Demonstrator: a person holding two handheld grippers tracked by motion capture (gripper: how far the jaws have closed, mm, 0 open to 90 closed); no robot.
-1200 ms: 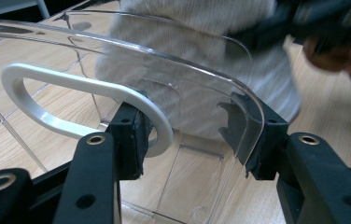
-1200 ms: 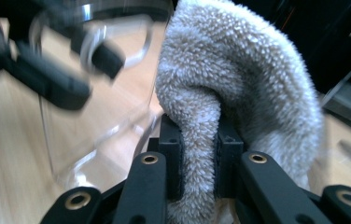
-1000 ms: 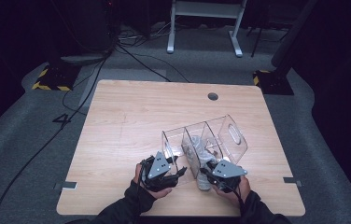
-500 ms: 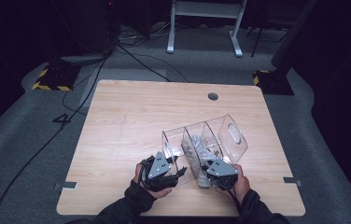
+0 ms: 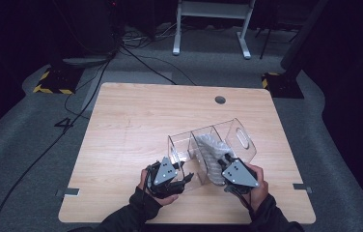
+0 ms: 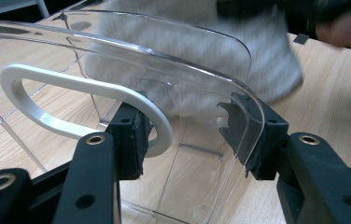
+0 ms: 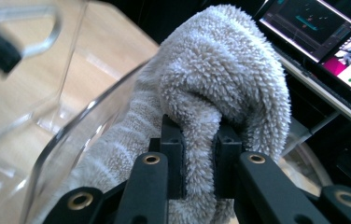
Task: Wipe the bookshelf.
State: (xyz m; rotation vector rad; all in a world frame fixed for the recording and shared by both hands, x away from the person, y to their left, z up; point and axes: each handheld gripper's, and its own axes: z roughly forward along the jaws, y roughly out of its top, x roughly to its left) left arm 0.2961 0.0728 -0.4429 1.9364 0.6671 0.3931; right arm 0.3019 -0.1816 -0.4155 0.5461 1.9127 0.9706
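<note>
Pinching a fold of grey fluffy towel (image 7: 220, 88) tight between the fingers (image 7: 173, 158) of the right gripper (image 5: 229, 170), low and right of centre in the high view, with most of the cloth inside the clear plastic bin (image 5: 240, 126). Bracing the bin's near end with the left gripper (image 5: 182, 177), lower centre: fingers (image 6: 129, 140) half closed, 1 at the white handle loop (image 6: 71, 100), the other against the curved clear wall; actual pressure on the plastic cannot be told.

Likely trouble from here:
- Snagging on the bin's rim, since the towel drapes against the curved edge; a snag could lift or tip the light bin.
- Slipping of the left hold, the wall being smooth and thin, leaving the bin free to slide across the worktop (image 5: 136, 121).
- Losing the towel, as just 1 fold sits in the pinch and the hanging bulk pulls on it.

Contents: 1 bin, split by a clear divider into 2 compartments; towel in the right-hand one, the left-hand one apparently bare.
</note>
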